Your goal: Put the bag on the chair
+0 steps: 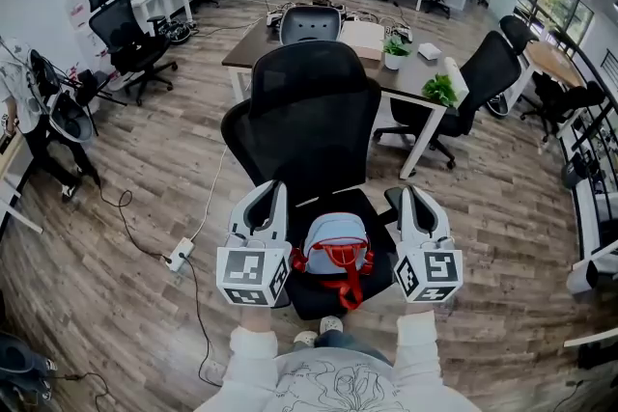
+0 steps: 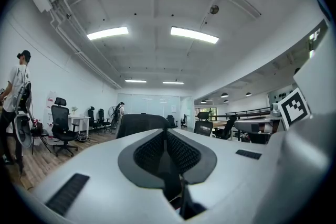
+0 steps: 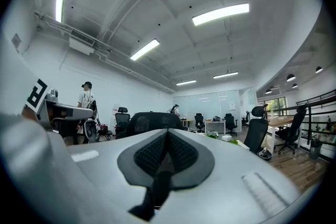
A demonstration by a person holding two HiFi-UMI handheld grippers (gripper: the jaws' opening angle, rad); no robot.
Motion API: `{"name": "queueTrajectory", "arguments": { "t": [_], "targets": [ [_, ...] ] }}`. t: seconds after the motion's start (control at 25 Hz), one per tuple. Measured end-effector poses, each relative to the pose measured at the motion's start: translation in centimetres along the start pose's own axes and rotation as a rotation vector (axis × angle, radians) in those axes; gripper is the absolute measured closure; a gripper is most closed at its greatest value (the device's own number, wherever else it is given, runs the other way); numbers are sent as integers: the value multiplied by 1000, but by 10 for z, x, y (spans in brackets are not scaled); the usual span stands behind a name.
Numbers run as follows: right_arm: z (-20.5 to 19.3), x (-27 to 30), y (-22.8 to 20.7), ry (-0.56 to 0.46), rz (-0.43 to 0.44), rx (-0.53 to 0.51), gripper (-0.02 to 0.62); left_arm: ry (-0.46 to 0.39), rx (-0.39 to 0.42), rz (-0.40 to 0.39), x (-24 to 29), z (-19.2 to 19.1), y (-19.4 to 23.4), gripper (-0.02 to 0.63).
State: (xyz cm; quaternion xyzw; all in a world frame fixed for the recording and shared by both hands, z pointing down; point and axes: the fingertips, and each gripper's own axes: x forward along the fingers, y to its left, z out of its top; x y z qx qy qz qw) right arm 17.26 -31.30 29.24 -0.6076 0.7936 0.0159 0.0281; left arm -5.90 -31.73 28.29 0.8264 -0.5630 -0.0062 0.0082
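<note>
Chair seat (image 1: 309, 304) partly under bag (image 1: 333, 236)

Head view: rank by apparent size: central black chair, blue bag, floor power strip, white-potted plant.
1. black chair
2. blue bag
3. power strip and white-potted plant: about alike, plant farther off, so unranked.

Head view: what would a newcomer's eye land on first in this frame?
A light blue bag with red straps sits on the seat of the black office chair at the centre. The left gripper and right gripper flank it, both with jaws shut. Behind the chair, a desk carries potted plants.
</note>
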Motion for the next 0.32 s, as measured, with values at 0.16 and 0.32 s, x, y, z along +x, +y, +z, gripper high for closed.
{"name": "queueTrajectory", "arguments": {
  "t": [0.16,0.32],
  "targets": [
    [2,1,2,-1,-3,-6,584,3,7,1,1,0,2,583],
    [4,4,4,-1,-10,-15,583,-3,2,-9,2,3,4,583]
  ]
}}
